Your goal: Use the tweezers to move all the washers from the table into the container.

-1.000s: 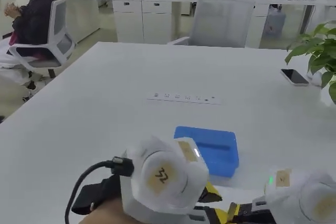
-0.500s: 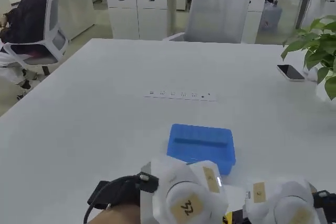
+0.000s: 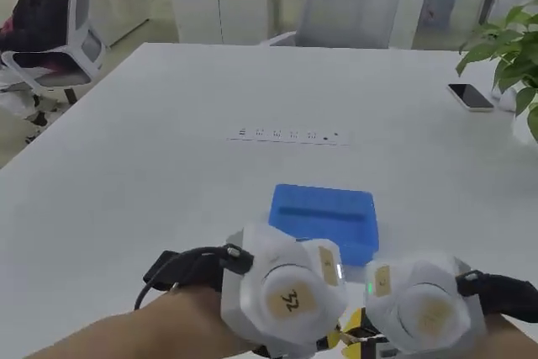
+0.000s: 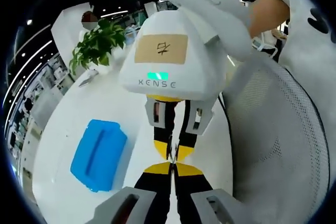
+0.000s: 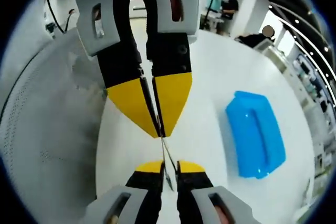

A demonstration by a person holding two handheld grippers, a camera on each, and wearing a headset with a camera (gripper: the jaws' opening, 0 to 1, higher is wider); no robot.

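Note:
In the right gripper view, thin metal tweezers (image 5: 164, 153) run straight from the left gripper (image 5: 156, 128) above into my right gripper (image 5: 169, 170) below. Both pairs of yellow-tipped jaws are shut on them, tip to tip. The left gripper view has the same meeting: left gripper (image 4: 172, 169) at the bottom, right gripper (image 4: 172, 153) hanging under its white body. In the head view the two grippers (image 3: 334, 339) (image 3: 363, 340) touch at the table's near edge. The blue container (image 3: 324, 220) (image 4: 97, 153) (image 5: 257, 132) lies just beyond them. I cannot make out any washers.
A strip of small sockets (image 3: 290, 134) sits in the white table (image 3: 151, 174) past the container. A phone (image 3: 471, 96) and a potted plant (image 3: 513, 48) are at the far right. Office chairs (image 3: 353, 6) stand behind the table, and one mesh chair (image 4: 278, 145) is close beside the grippers.
The two grippers have come together from well apart, the right one moving left until the jaw tips meet. The head camera has tilted down.

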